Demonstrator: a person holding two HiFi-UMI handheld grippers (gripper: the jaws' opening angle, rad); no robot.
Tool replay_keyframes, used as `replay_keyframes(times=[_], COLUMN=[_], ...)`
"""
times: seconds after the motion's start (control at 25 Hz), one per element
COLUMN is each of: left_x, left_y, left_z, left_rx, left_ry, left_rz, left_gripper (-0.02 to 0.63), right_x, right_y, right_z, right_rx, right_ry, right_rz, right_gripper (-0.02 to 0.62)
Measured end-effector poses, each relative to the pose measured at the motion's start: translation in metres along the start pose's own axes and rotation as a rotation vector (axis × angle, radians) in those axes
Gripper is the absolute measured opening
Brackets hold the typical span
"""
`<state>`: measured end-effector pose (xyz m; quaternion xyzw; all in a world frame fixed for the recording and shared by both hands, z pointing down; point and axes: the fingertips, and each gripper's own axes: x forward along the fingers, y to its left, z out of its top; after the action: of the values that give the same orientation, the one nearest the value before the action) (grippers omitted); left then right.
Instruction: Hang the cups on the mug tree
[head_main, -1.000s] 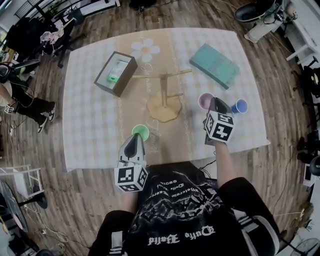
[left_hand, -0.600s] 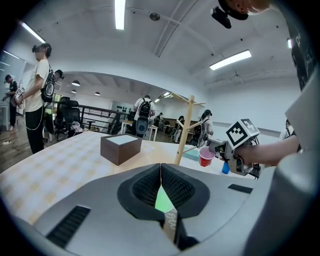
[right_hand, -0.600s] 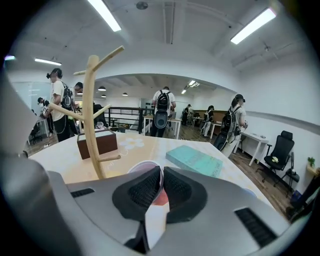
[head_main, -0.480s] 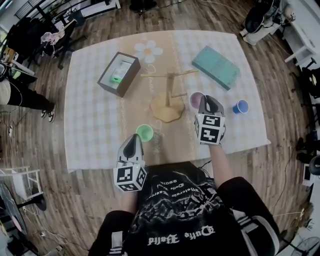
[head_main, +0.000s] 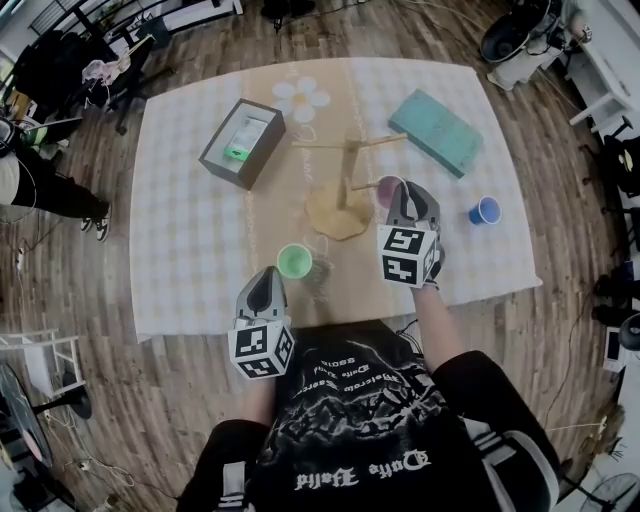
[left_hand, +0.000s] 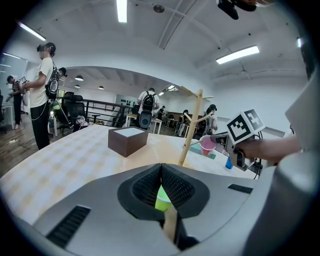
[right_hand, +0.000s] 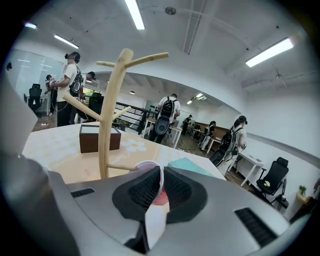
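Note:
The wooden mug tree (head_main: 347, 170) stands mid-table on a round base. My right gripper (head_main: 408, 203) is shut on the rim of a pink cup (head_main: 390, 190) and holds it just right of the tree, at the tip of a low peg. In the right gripper view the pink cup (right_hand: 160, 197) sits pinched between the pads, with the mug tree (right_hand: 111, 110) close ahead on the left. My left gripper (head_main: 267, 288) is shut and holds nothing near the front edge. A green cup (head_main: 294, 260) stands just beyond it, and the green cup (left_hand: 162, 198) shows past the closed jaws.
A blue cup (head_main: 484, 211) stands at the right of the checked tablecloth (head_main: 180, 250). A brown open box (head_main: 240, 143) lies back left and a teal box (head_main: 440, 130) back right. People and office chairs are around the table.
My right gripper has carried the pink cup leftward, from beside the blue cup to the tree's low peg. The left gripper has stayed in place.

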<state>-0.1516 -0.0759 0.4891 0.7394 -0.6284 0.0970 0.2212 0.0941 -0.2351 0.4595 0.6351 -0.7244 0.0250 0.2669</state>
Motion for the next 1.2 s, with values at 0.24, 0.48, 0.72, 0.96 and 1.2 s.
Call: replay_keyframes(times=[0.24, 0.48, 0.72, 0.96, 1.2], left_x=[0.000, 0.000, -0.003, -0.005, -0.004], left_y=[0.010, 0.008, 0.012, 0.013, 0.012], left_z=[-0.005, -0.006, -0.005, -0.004, -0.002], left_rx=[-0.006, 0.005, -0.005, -0.004, -0.002], left_ry=[0.015, 0.018, 0.009, 0.005, 0.004], left_rz=[0.007, -0.030, -0.030, -0.036, -0.042], left_gripper=[0.020, 0.020, 0.020, 0.020, 0.020], right_x=[-0.001, -0.003, -0.004, -0.004, -0.004], right_y=[0.012, 0.021, 0.030, 0.039, 0.049], right_z=[0.003, 0.006, 0.011, 0.011, 0.011], right_rx=[-0.023, -0.052, -0.080, -0.096, -0.118], right_ry=[-0.002, -0.008, -0.014, -0.010, -0.010], right_rz=[-0.008, -0.014, -0.016, -0.014, -0.003], right_gripper=[0.034, 0.034, 0.037, 0.037, 0.038])
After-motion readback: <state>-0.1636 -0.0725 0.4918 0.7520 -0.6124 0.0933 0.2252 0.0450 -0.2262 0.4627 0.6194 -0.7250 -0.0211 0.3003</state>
